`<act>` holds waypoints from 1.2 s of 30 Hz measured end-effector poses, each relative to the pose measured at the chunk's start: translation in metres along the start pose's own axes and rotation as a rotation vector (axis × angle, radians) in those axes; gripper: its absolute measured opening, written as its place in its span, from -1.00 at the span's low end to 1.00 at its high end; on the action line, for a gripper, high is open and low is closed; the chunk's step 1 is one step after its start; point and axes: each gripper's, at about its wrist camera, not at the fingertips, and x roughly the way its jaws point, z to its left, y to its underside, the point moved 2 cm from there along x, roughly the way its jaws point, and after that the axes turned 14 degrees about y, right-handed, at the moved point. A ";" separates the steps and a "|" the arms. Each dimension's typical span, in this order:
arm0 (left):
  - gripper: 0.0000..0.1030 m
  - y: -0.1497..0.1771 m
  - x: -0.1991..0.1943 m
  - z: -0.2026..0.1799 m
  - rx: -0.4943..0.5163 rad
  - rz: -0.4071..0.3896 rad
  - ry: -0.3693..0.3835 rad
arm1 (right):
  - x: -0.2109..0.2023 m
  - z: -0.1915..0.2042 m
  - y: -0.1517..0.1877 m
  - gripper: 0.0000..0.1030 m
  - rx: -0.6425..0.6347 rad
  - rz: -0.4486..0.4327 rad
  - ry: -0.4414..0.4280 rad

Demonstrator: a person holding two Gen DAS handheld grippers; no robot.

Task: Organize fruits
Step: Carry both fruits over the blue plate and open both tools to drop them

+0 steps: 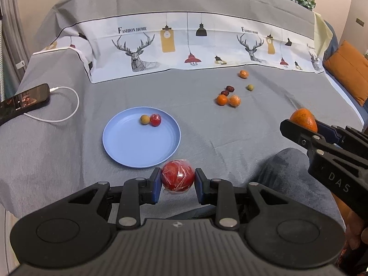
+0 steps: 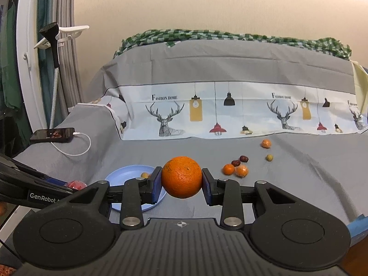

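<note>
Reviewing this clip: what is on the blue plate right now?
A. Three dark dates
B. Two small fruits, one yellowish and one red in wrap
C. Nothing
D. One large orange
B: the blue plate holds a small yellowish fruit touching a small wrapped red fruit, while the large orange is in the right gripper and a bigger wrapped red fruit is in the left gripper.

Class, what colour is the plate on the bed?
Light blue. The plate shows best in the left wrist view, lying on the grey sheet.
</note>
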 end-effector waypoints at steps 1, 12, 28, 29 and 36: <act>-0.35 0.000 0.001 0.002 -0.005 0.002 -0.001 | 0.002 0.001 0.001 -0.28 -0.001 0.006 0.000; -0.35 -0.002 -0.002 0.035 -0.110 -0.007 -0.056 | 0.028 0.024 0.001 -0.28 -0.061 0.066 -0.049; -0.35 -0.044 0.059 0.105 -0.209 0.054 -0.092 | 0.112 0.086 0.011 -0.28 -0.177 0.213 -0.113; -0.35 -0.047 0.066 0.109 -0.210 0.063 -0.090 | 0.118 0.089 0.013 -0.28 -0.183 0.229 -0.116; -0.35 -0.061 0.116 0.136 -0.211 0.114 -0.099 | 0.167 0.115 0.022 -0.28 -0.221 0.294 -0.135</act>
